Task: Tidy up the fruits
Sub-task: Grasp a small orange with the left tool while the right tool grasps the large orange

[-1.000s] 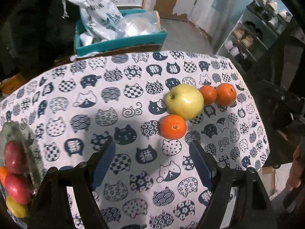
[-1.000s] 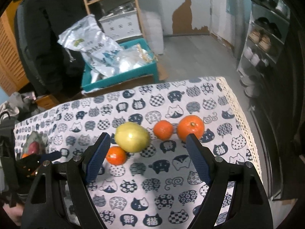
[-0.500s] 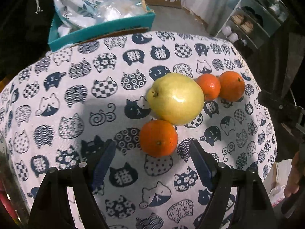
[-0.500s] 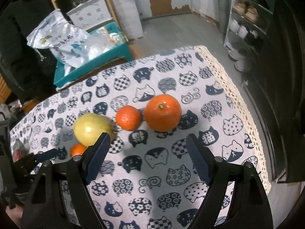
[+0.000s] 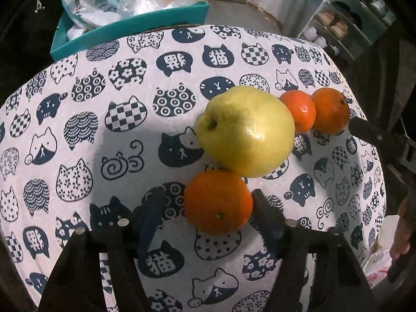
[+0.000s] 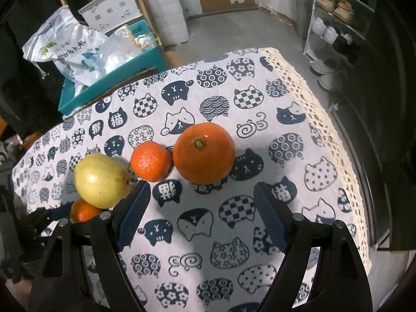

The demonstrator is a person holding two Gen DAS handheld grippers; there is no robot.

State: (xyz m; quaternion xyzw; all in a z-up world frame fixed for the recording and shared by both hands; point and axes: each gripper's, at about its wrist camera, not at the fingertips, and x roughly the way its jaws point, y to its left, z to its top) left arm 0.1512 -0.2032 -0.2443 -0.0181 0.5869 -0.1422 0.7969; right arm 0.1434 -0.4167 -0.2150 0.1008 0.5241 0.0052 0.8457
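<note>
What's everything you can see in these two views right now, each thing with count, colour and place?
Small orange: one, orange, nearest the left camera, between the closing left jaws, against the pear.
Pear: one, yellow-green, mid-table.
Little mandarin: one, orange, between the pear and the big orange.
Big orange: one, orange, ahead of the right gripper, nearest the lace edge.
Tablecloth: one, white with navy cats, covering the table.
Teal box: one, teal, behind the table, holding bags.
Printed bag: one, white and blue, in the box.
Shoe rack: one, pale, far right wall.
Left gripper: one, black with blue pads, astride the small orange.
Right gripper: one, black with blue pads, open, nothing between them.
</note>
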